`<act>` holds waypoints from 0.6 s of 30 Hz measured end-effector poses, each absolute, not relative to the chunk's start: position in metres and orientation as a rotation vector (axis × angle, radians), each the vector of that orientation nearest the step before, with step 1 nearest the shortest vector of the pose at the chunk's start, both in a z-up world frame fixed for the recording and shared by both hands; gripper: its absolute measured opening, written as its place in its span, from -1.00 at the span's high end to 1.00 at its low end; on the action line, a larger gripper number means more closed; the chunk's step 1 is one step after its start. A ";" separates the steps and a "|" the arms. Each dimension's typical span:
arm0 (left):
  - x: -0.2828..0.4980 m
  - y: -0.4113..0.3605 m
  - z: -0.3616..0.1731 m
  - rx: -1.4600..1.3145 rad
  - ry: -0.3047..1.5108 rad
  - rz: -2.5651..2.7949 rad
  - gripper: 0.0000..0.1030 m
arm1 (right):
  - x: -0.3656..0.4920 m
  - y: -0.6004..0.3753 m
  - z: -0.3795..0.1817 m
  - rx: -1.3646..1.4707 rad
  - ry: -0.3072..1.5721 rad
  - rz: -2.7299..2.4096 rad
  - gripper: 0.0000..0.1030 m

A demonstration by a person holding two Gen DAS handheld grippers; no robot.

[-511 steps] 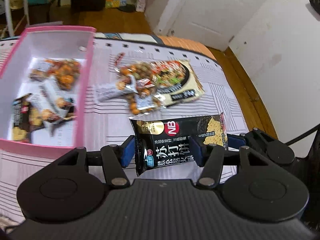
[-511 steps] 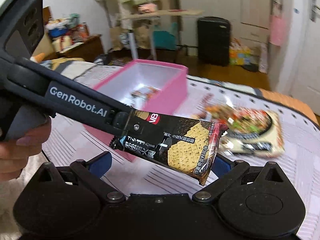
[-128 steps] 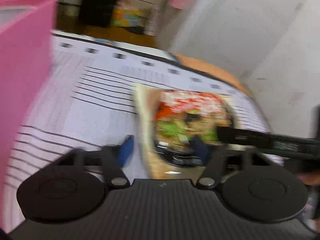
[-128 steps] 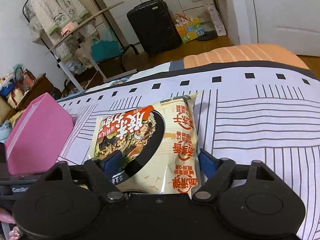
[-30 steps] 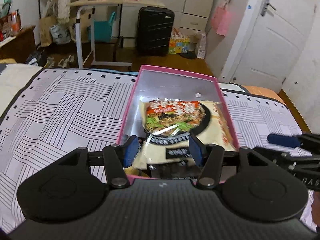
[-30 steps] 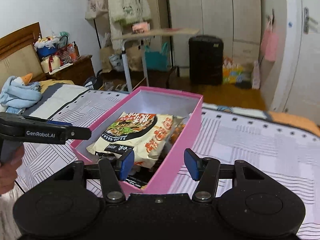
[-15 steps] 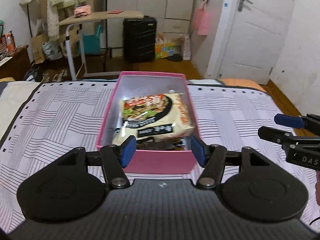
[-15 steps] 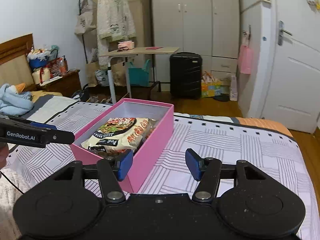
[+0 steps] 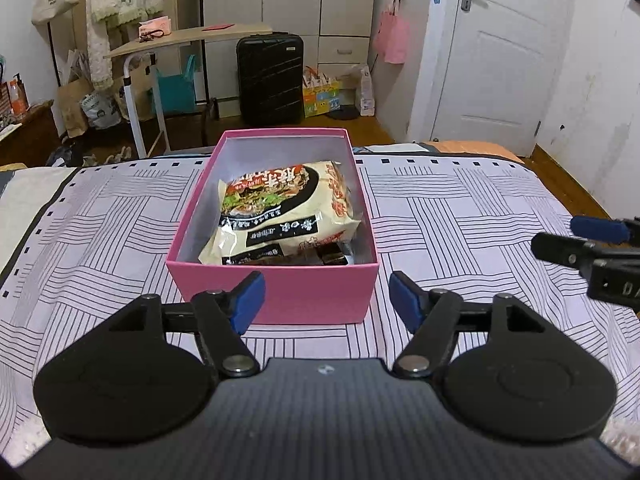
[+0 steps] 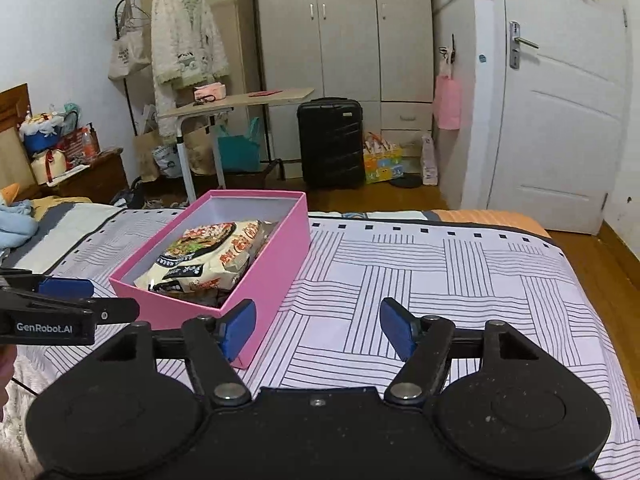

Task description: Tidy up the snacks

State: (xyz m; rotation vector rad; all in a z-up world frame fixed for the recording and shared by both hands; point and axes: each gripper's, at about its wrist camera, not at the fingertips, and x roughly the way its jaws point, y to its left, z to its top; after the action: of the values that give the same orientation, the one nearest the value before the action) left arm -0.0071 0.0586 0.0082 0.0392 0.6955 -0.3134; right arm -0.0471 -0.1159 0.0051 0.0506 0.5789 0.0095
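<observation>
A pink box (image 9: 276,292) stands on the striped bedspread (image 9: 460,216). A large noodle packet (image 9: 280,208) lies on top inside it, with darker snack packs (image 9: 330,254) partly hidden beneath. My left gripper (image 9: 326,298) is open and empty, just in front of the box's near wall. My right gripper (image 10: 316,328) is open and empty, to the right of the box (image 10: 276,260), in which the noodle packet (image 10: 208,256) also shows. Each gripper shows at the edge of the other's view, the right (image 9: 592,240) and the left (image 10: 72,300).
The bed's far edge lies just behind the box. Beyond it stand a black suitcase (image 9: 270,78), a rolling table (image 9: 180,40), a clothes rack (image 10: 176,48) and wardrobes. A white door (image 10: 560,120) is at the right.
Both grippers have drawn back and risen from the box, so it looks smaller and farther. The noodle packet stays in the box. Both stay open and empty.
</observation>
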 end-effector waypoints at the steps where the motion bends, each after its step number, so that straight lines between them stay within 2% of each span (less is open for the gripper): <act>1: -0.007 0.059 0.007 0.040 0.696 -0.308 -0.35 | -0.047 -0.115 0.004 0.050 0.584 0.004 -0.49; 6: -0.008 0.058 0.001 0.063 0.677 -0.267 -0.38 | -0.050 -0.118 -0.004 0.046 0.595 -0.049 -0.67; 10: -0.007 0.061 0.000 0.051 0.680 -0.261 -0.47 | -0.051 -0.119 -0.006 0.030 0.608 -0.082 -0.71; 13: -0.007 0.061 0.000 0.056 0.682 -0.259 -0.48 | -0.054 -0.120 -0.005 0.042 0.603 -0.104 -0.88; 15: -0.008 0.060 0.000 0.058 0.683 -0.262 -0.48 | -0.057 -0.119 -0.002 0.036 0.603 -0.126 -0.88; 18: -0.010 0.058 0.002 0.060 0.685 -0.270 -0.58 | -0.061 -0.119 0.002 0.023 0.617 -0.168 -0.97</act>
State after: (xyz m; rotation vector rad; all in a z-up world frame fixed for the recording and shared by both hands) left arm -0.0096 0.0583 0.0016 0.0605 0.6848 -0.2696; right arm -0.0615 -0.1186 0.0015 0.0231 0.6168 -0.1684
